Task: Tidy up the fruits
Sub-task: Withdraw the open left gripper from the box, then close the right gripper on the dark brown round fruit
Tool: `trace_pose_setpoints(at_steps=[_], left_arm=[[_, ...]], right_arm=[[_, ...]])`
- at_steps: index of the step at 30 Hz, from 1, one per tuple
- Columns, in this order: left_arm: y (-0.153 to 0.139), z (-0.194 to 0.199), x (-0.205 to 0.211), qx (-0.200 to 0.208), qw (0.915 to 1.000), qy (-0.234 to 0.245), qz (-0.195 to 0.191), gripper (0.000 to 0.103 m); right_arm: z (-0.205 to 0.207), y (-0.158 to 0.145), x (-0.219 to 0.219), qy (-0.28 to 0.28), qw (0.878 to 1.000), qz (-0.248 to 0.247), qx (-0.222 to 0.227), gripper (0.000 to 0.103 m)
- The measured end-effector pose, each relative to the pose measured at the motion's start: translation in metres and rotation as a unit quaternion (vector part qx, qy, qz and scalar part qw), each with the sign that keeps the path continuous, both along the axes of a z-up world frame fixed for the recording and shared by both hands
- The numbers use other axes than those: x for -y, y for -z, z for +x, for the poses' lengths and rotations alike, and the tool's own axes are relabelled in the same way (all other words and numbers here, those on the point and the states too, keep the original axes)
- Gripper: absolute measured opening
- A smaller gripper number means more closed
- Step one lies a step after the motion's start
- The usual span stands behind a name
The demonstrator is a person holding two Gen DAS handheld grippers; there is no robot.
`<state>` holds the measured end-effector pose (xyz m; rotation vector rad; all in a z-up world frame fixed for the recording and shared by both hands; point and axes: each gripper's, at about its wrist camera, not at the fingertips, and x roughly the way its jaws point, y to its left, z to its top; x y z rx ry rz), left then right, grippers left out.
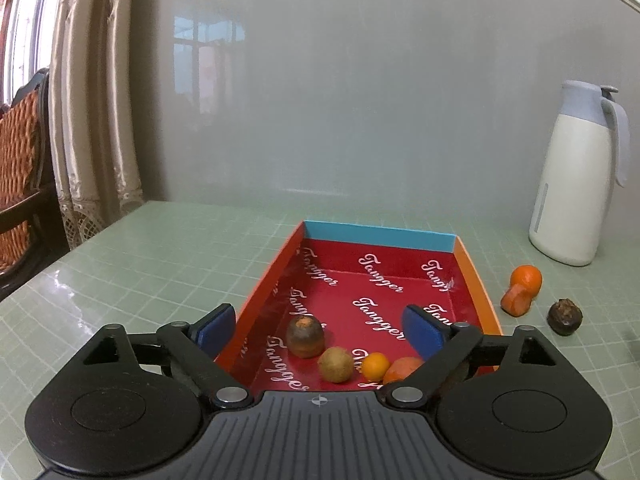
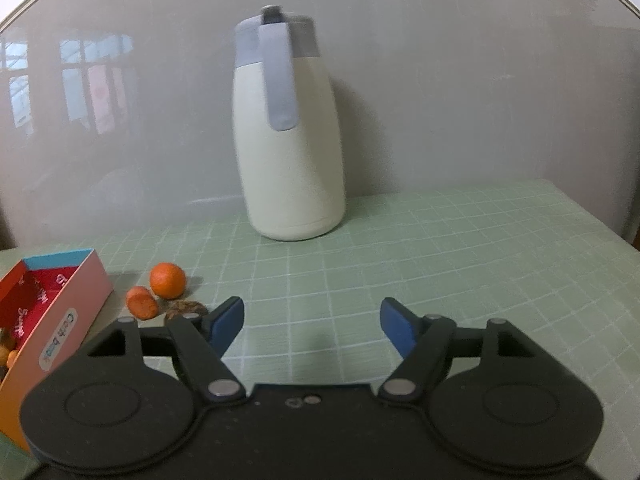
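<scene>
A red box with white lettering lies on the green mat. Inside its near end sit a dark brown fruit, a tan round fruit, a small orange fruit and an orange piece. My left gripper is open and empty above the box's near end. On the mat right of the box lie a tangerine, an orange piece and a dark wrinkled fruit. My right gripper is open and empty over bare mat, right of these fruits.
A white jug with a grey lid and handle stands at the back by the wall, also in the right wrist view. A wooden chair and curtains stand beyond the table's left edge. The box's pink outer side faces the right gripper.
</scene>
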<state>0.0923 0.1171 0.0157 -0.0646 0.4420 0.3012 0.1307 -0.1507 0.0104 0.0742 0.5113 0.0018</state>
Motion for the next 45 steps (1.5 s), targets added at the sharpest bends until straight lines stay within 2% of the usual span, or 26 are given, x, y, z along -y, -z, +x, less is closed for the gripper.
trace_pose_setpoints(at_steps=[11,25,29,31,42,44,45], left_arm=[[-0.003,-0.015,-0.039,0.021,0.9988,-0.044,-0.004,0.091],[0.009,-0.036,-0.111,0.007,0.9934,-0.110,-0.029,0.093],[0.011,-0.037,-0.119,0.005,0.9924,-0.119,-0.030,0.093],[0.012,-0.037,-0.121,0.003,0.9924,-0.120,-0.028,0.093],[0.015,-0.039,-0.125,-0.005,0.9921,-0.124,-0.022,0.093],[0.016,-0.040,-0.128,-0.006,0.9918,-0.126,-0.022,0.093],[0.016,-0.041,-0.129,-0.006,0.9915,-0.128,-0.022,0.093]], right_arm=[[0.015,0.008,-0.043,-0.048,0.999,-0.020,-0.010,0.075],[0.037,0.027,-0.080,-0.077,0.995,-0.054,-0.026,0.066],[0.042,0.032,-0.083,-0.077,0.995,-0.055,-0.034,0.065],[0.046,0.035,-0.086,-0.080,0.995,-0.054,-0.040,0.060],[0.063,0.045,-0.096,-0.077,0.993,-0.059,-0.061,0.057],[0.065,0.045,-0.095,-0.076,0.994,-0.056,-0.061,0.051],[0.066,0.045,-0.094,-0.078,0.994,-0.052,-0.061,0.042]])
